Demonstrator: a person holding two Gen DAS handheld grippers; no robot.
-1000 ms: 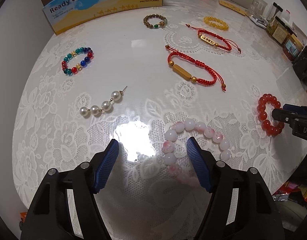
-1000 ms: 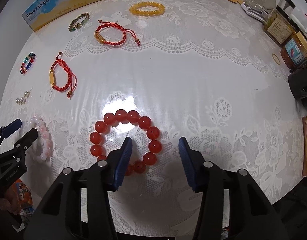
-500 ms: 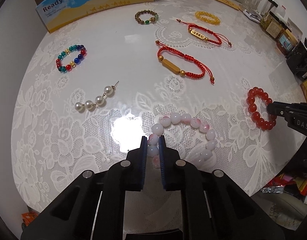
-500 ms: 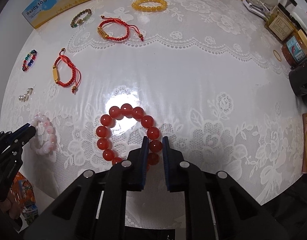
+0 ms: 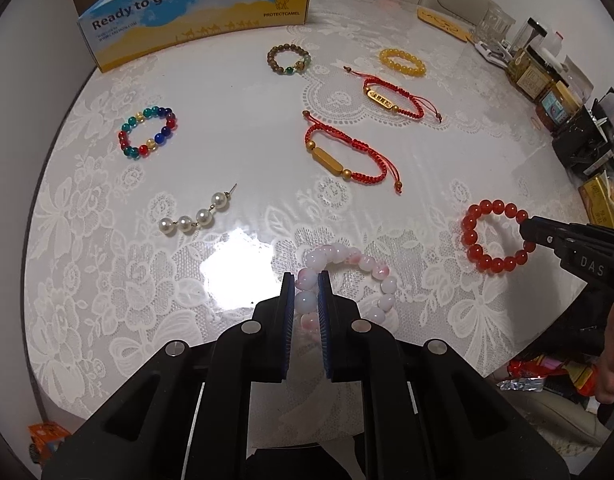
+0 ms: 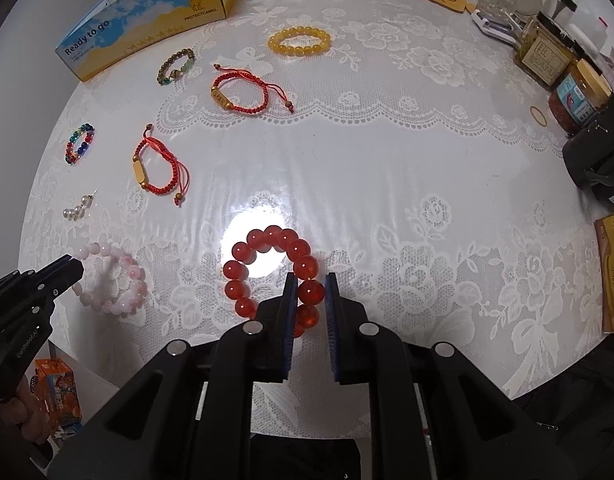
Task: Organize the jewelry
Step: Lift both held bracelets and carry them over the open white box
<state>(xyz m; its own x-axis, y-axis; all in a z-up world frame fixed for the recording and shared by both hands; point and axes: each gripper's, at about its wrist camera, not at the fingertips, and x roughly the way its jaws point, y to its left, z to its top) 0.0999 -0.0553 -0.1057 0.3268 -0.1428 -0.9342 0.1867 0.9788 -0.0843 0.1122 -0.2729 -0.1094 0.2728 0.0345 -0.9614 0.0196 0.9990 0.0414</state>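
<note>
My left gripper (image 5: 306, 280) is shut on the pink-and-white bead bracelet (image 5: 371, 266), pinching its near-left beads at the table's front. My right gripper (image 6: 310, 282) is shut on the red bead bracelet (image 6: 243, 258), gripping its right side. The red bead bracelet shows in the left wrist view (image 5: 473, 236) with the right gripper (image 5: 525, 228) on it. The pink bracelet shows in the right wrist view (image 6: 119, 264) beside the left gripper (image 6: 77, 270). Both bracelets look slightly lifted or dragged; I cannot tell which.
On the lace tablecloth (image 5: 247, 128) lie a multicoloured bead bracelet (image 5: 147, 132), a pearl earring (image 5: 195, 216), two red cord bracelets (image 5: 347, 156) (image 5: 391, 96), a brown bead bracelet (image 5: 289, 58) and a yellow bead bracelet (image 5: 403, 62). A blue-yellow box (image 5: 195, 12) stands at the back. Jars (image 6: 547, 52) crowd the right edge.
Both grippers went from open to shut, the left onto the pink bracelet and the right onto the red bracelet. Both cameras have since drawn back slightly with the bracelets held.
</note>
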